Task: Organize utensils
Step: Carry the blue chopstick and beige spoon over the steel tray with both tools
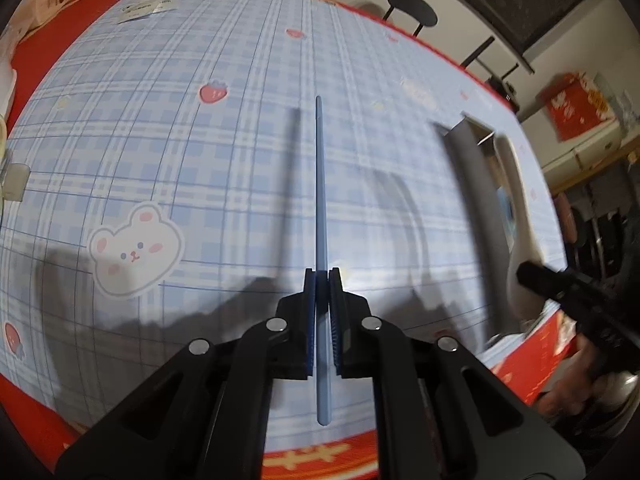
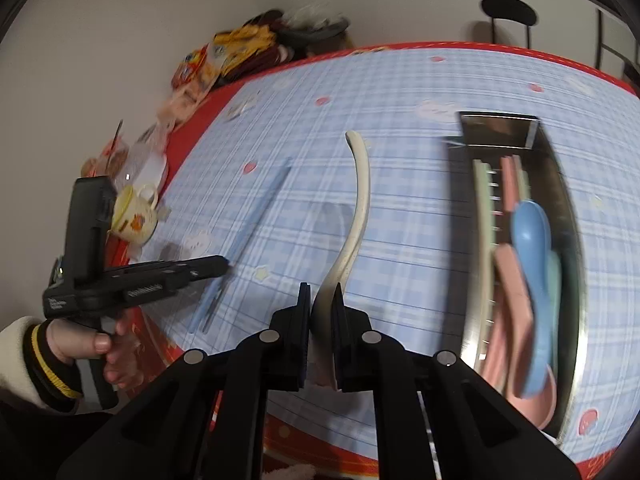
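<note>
- Left gripper (image 1: 323, 276): clenched on a blue chopstick (image 1: 320, 184), gripped low on its length so the long end points ahead, held clear of the tablecloth (image 1: 160, 128). Its shadow lies to one side. A carry grip, by my reading.
- Right gripper (image 2: 322, 294): clenched on the bowl end of a cream spoon (image 2: 358, 200); the handle curves away forward, raised off the cloth.
- Steel tray (image 2: 568, 208): just to the right of the spoon, already holding a blue spoon (image 2: 530, 232), pink utensils (image 2: 510, 288) and a pale green piece. Likely destination for both held items.
- Between the grippers: open cloth, nothing blocking the way to the tray. The two tools are near each other; they could clash if both move together.
- Far left table edge: small yellow cup (image 2: 134, 216), snack packets (image 2: 224, 56), well apart.
- Beyond: black stool (image 1: 412, 8).
</note>
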### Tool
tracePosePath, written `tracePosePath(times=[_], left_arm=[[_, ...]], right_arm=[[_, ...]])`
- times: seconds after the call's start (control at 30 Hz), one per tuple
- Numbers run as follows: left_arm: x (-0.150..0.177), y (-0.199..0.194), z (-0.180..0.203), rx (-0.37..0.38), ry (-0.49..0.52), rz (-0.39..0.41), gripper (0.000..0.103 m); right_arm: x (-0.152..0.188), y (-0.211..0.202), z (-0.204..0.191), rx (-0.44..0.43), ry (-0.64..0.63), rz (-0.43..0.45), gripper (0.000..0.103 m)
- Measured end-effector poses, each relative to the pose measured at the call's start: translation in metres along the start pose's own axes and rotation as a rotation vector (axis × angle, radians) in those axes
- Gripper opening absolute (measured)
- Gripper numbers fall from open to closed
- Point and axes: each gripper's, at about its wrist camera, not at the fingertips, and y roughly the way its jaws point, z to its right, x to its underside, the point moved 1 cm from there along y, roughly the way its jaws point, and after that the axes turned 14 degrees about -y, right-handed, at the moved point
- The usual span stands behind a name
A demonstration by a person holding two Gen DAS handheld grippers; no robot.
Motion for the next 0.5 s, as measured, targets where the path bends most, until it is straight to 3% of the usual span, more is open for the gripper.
tracePosePath(times=[0.27, 0.5], left_arm=[[-0.001, -0.012, 0.062, 0.104, 0.013, -0.003, 0.010], [0.009, 0.005, 0.123, 0.166, 0.036, -0.050, 0.010]], right_arm=[[0.021, -0.028, 0.040, 0.015, 0.103, 0.055, 0.010], [0.034, -0.043, 0.070, 0.029, 0.144, 0.059, 0.010]])
